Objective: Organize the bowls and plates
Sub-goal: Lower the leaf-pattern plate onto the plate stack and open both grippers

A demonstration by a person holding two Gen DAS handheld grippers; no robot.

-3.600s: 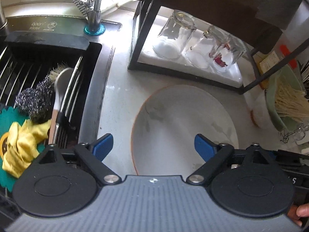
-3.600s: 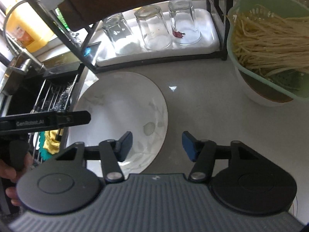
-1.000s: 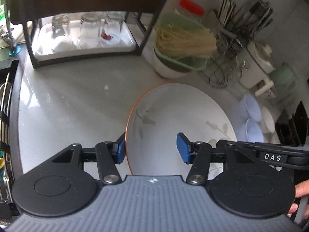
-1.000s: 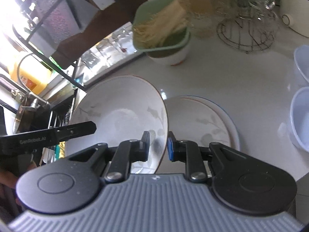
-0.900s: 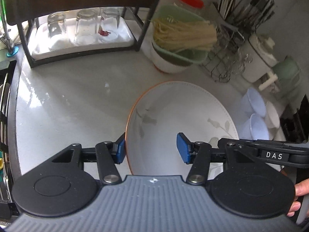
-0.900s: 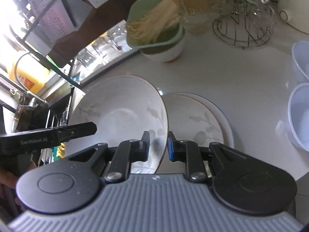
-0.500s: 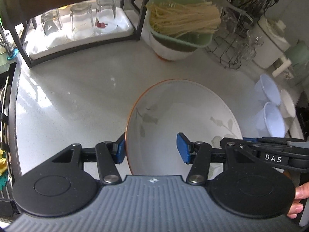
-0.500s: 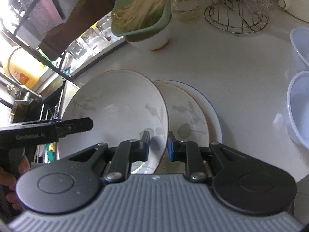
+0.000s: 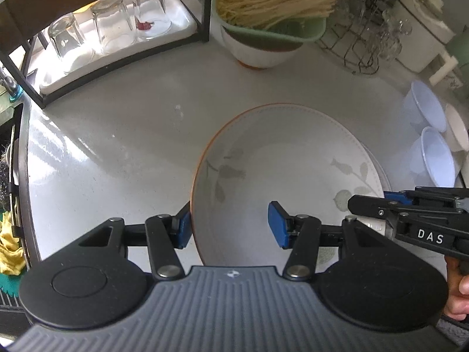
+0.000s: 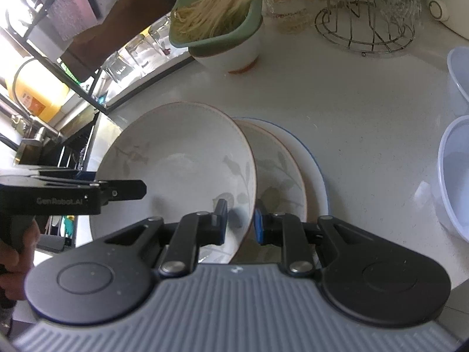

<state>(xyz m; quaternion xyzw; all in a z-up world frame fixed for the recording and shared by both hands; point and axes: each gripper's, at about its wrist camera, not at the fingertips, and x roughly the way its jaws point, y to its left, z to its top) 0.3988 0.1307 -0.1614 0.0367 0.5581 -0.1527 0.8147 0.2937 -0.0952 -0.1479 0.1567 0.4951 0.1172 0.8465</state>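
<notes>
R gripper (image 10: 240,220) is clamped on the right rim of the leaf-print plate (image 10: 178,170), pads either side of the edge. L gripper (image 9: 230,224) has jaws spread wide; one pad is at the plate's left rim, the other is over its inside, not pinching. The plate sits tilted above the counter (image 9: 117,135), overlapping a stack of plates (image 10: 281,170) just to its right. Two plastic bowls (image 10: 457,170) are further right; a bowl of noodles (image 10: 222,29) is behind.
</notes>
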